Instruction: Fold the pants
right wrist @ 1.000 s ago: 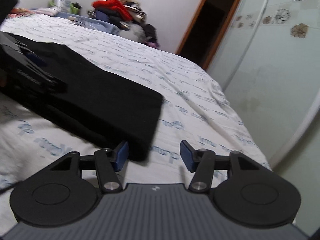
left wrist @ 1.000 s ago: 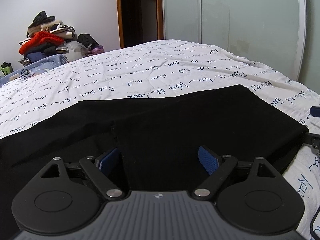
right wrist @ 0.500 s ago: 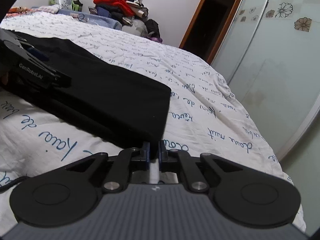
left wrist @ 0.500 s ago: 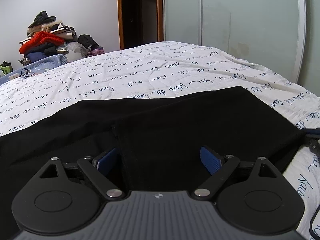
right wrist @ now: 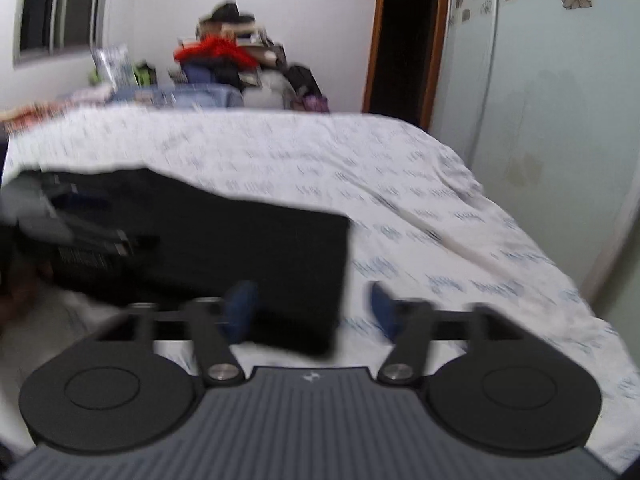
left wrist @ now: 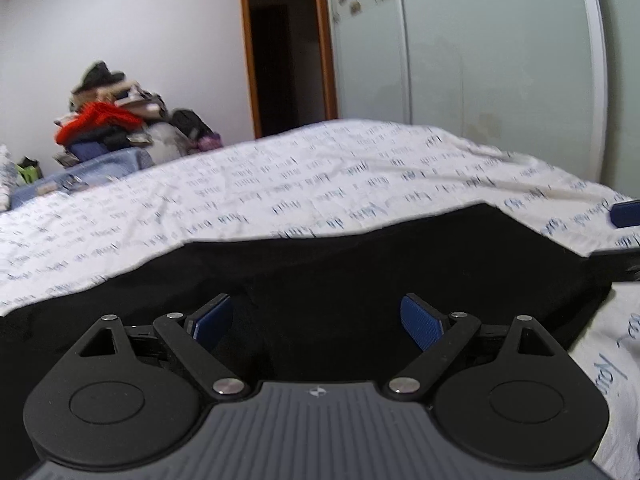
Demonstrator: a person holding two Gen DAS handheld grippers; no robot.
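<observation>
Black folded pants (left wrist: 360, 256) lie flat on the bed with the white script-print cover (left wrist: 280, 176). My left gripper (left wrist: 316, 320) is open, low over the near edge of the pants, holding nothing. In the right wrist view the pants (right wrist: 248, 240) lie at centre left, and my right gripper (right wrist: 312, 312) is open with its blue pads on either side of the pants' near right corner. The view is blurred. The left gripper (right wrist: 80, 240) shows over the pants at the left. The right gripper's blue pad (left wrist: 626, 214) shows at the right edge of the left wrist view.
A pile of clothes (left wrist: 108, 128) with a red garment stands beyond the bed's far left side. An open doorway (left wrist: 286, 64) and pale sliding wardrobe doors (left wrist: 480, 60) are behind the bed. A window (right wrist: 60, 4) is at the upper left.
My right gripper was shut at the pants' corner half a second ago and is now open and has swung its view leftward. My left gripper stays open and has shifted slightly.
</observation>
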